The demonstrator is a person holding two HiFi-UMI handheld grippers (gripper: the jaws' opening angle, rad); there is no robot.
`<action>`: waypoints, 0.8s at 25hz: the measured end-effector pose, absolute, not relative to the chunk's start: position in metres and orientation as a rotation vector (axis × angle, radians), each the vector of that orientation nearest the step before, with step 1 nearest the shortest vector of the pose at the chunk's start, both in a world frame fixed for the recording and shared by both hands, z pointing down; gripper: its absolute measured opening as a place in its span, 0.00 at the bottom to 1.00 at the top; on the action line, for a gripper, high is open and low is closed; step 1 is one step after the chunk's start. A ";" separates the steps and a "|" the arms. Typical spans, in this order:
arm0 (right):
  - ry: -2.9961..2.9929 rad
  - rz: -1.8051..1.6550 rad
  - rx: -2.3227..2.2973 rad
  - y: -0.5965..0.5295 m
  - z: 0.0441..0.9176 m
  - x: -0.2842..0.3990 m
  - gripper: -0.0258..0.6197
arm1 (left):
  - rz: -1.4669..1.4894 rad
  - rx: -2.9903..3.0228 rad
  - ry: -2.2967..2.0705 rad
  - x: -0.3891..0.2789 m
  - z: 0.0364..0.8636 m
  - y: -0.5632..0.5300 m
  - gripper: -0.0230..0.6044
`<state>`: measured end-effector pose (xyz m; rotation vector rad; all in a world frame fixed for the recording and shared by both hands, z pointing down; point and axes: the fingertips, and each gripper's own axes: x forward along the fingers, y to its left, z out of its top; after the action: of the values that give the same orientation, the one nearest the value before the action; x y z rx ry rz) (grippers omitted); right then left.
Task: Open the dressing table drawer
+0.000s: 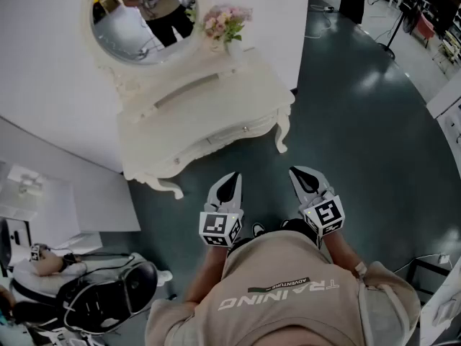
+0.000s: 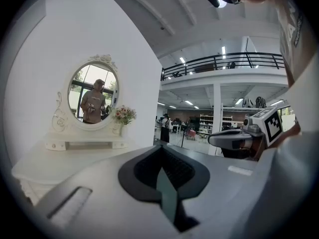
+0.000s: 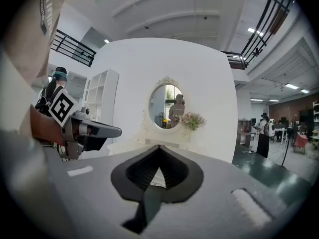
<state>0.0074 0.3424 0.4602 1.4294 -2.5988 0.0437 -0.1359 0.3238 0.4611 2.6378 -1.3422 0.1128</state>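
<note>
The white dressing table (image 1: 202,114) stands against the wall ahead of me, with an oval mirror (image 1: 140,16) and a vase of pink flowers (image 1: 227,24) on top. Its curved drawer front (image 1: 216,139) sits flush, with a small handle (image 1: 246,128). My left gripper (image 1: 232,180) and right gripper (image 1: 299,173) hover side by side over the floor, a short way in front of the table and apart from it. Both are shut with nothing between the jaws. The left gripper view shows the mirror (image 2: 92,94) beyond the shut left gripper (image 2: 162,147). The right gripper (image 3: 159,146) points at the table (image 3: 130,146).
Dark green floor (image 1: 360,121) spreads to the right of the table. A white cabinet (image 1: 43,207) and a black chair-like object with cables (image 1: 108,294) stand at the lower left. A tripod stand (image 1: 392,34) and furniture stand at the far right.
</note>
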 end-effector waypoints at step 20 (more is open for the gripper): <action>-2.550 0.064 1.494 0.336 0.468 -0.003 0.04 | 0.161 2.619 -1.222 -0.137 0.491 0.305 0.07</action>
<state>-0.0029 0.3361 0.4678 1.4937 -2.5496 0.0636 -0.1366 0.3051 0.4909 2.6193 -1.2224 0.1607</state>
